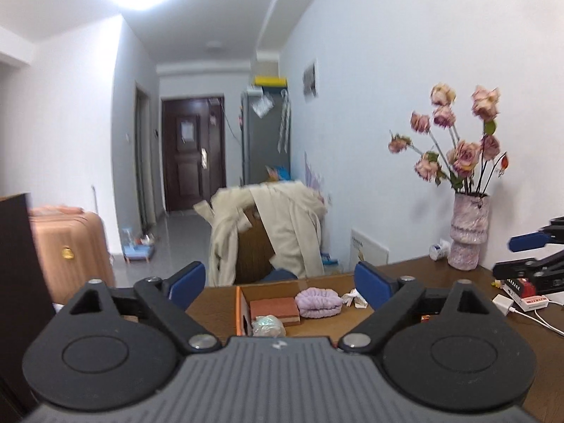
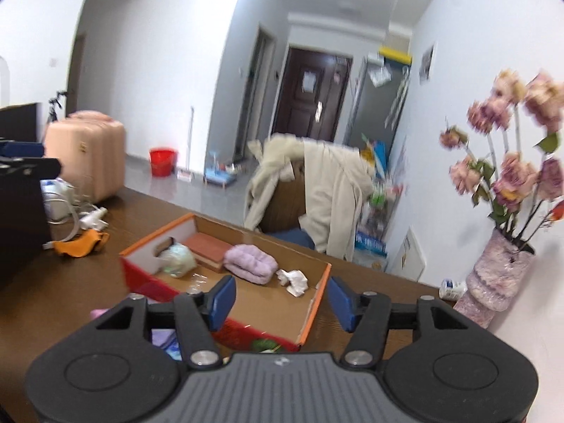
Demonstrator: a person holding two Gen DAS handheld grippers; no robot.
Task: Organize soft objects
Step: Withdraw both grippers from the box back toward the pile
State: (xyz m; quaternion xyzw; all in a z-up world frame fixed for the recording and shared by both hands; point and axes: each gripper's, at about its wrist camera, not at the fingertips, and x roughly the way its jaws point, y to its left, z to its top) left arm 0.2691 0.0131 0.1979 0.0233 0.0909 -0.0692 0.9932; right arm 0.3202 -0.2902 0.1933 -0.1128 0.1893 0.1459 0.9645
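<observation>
Over on the far left, a pink suitcase (image 2: 88,157) stands on the floor past the end of the counter (image 2: 53,282), with a red bucket (image 2: 162,161) further back along the hallway. On the counter's left part lies a tangle of white chargers and cables (image 2: 79,220), and just beside it a crumpled orange cloth (image 2: 83,243).

Next along sits the shallow cardboard box (image 2: 317,292), red outside with orange edges. Inside it, from left to right: a pale greenish bundle in clear wrap (image 2: 178,259) in the left corner, a brick-red block (image 2: 209,248) against the far wall, a lilac ribbed soft roll (image 2: 251,263) touching the block's right end, and a small crumpled white piece (image 2: 293,280) near the right wall.

The left claw (image 1: 280,282) hangs over the near end of the box, its blue pads spread wide with nothing between them. The right claw (image 2: 280,298) hovers above the box's near right corner, jaws likewise wide apart and holding nothing; its tip also shows at the right edge of the left wrist view (image 1: 528,253).

Behind the counter stands a chair with a cream coat (image 2: 328,190) thrown over it. On the right, against the wall, stands a mottled pink vase (image 2: 493,278) of faded roses (image 2: 511,172), with a small white bottle (image 2: 453,287) lying on its side just left of the base.
</observation>
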